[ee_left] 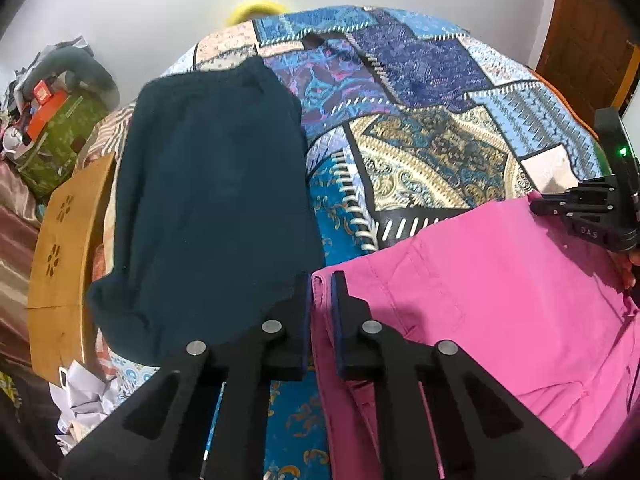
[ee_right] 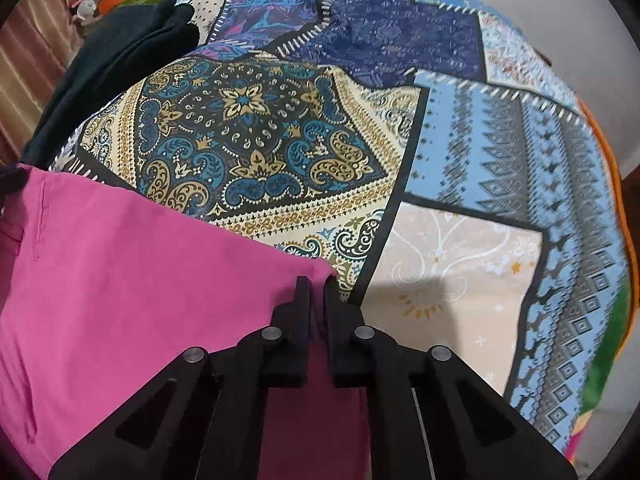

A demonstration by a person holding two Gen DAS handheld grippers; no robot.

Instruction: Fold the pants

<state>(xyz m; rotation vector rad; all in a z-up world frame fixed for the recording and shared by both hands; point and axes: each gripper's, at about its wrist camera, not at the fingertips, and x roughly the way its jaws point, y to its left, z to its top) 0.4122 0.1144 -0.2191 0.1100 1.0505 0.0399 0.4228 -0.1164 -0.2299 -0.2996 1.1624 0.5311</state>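
Observation:
Pink pants (ee_left: 480, 300) lie spread on a patchwork bedspread (ee_left: 420, 80). My left gripper (ee_left: 321, 284) is shut on the left corner of the pink pants' top edge. My right gripper (ee_right: 316, 284) is shut on the right corner of the pink pants (ee_right: 120, 280). The right gripper also shows at the right edge of the left wrist view (ee_left: 538, 202), at the pants' far corner. The fabric stretches between the two grippers.
A folded dark teal garment (ee_left: 208, 200) lies on the bed left of the pink pants, also in the right wrist view (ee_right: 112, 64). A wooden lap table (ee_left: 68, 264), crumpled paper (ee_left: 88, 400) and a cluttered green box (ee_left: 56, 140) are at the left. White wall behind.

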